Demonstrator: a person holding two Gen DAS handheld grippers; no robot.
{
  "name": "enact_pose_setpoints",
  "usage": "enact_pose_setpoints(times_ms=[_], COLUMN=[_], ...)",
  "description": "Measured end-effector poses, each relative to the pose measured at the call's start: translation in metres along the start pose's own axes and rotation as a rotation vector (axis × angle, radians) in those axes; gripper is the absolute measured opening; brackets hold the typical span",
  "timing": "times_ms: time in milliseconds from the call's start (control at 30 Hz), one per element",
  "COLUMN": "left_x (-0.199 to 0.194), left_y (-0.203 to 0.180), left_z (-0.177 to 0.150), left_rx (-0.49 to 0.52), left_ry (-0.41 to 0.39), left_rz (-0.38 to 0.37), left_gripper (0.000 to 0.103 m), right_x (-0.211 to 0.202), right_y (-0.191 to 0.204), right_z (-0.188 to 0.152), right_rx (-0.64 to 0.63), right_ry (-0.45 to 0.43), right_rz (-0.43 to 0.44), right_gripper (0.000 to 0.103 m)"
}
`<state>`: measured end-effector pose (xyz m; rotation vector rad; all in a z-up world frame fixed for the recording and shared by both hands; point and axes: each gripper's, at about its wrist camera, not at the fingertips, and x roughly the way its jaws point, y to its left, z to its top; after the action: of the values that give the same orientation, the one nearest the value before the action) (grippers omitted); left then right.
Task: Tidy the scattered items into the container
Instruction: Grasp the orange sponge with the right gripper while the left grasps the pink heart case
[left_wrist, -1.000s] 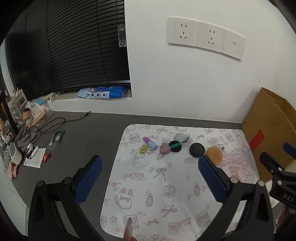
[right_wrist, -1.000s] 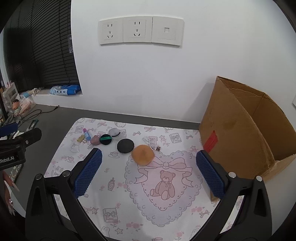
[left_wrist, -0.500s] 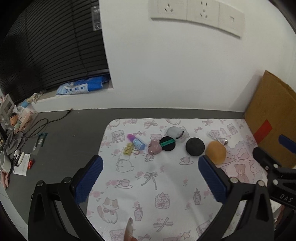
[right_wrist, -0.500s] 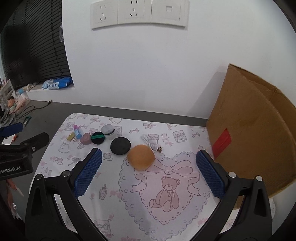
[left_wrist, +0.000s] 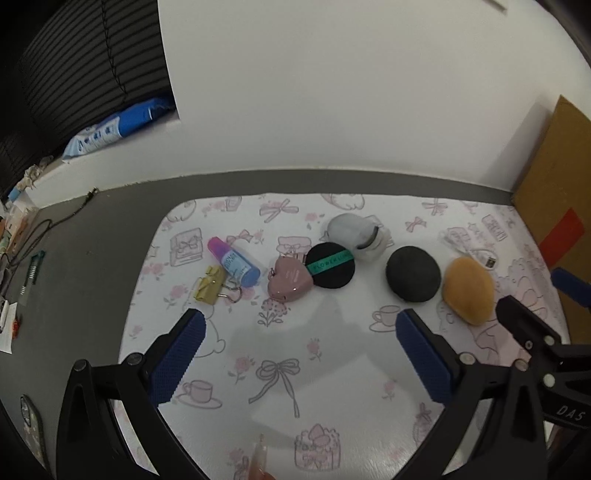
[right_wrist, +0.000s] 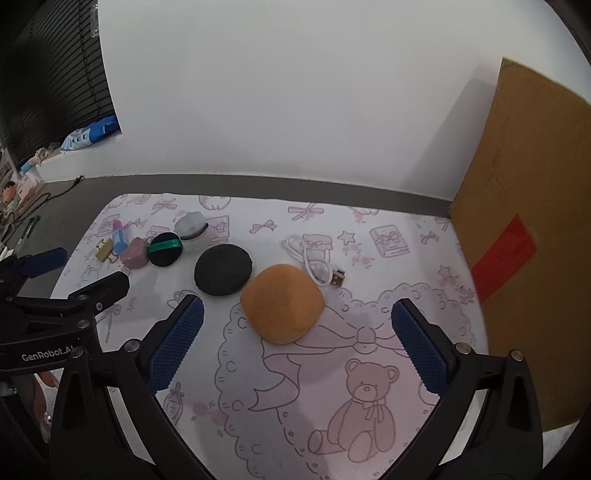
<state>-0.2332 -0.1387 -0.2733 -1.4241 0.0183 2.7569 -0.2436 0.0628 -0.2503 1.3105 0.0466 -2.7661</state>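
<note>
— Sponge (right_wrist: 282, 303) placement?
— Lying on mat (right_wrist: 369, 369), just ahead of right gripper (right_wrist: 295, 341), jaws wide apart, empty.
— Left gripper (left_wrist: 301, 352)?
— Jaws spread, empty, facing pink case (left_wrist: 290, 282). Box (right_wrist: 524, 221) standing at right.

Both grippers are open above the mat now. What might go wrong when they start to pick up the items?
1. The orange rounded sponge lies touching the flat black round puff; the right gripper may nudge the puff.
2. The white USB cable lies loose beside the sponge and may snag.
3. The pink heart-shaped case touches the green-banded black puff, so the left gripper may grab both.
</note>
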Motion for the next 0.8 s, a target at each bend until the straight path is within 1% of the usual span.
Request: enact_pose_setpoints(times_ms=[400, 800], left_x=[0.036, 0.058], left_y=[0.005, 0.004], left_z=[-0.002, 0.003], left_rx=[-0.001, 0.008], left_ry=[0.015, 0.042], left_rz=[-0.009, -0.023], left_gripper=[0.103, 0.103], right_x=[0.039, 0.058], right_y=[0.003, 0.002], right_z=[-0.014, -0.017], right_rx=[0.016, 0.022], right_ry=[0.034, 0.065], right_rz=[0.004, 0.014], right_gripper=[0.103, 0.101])
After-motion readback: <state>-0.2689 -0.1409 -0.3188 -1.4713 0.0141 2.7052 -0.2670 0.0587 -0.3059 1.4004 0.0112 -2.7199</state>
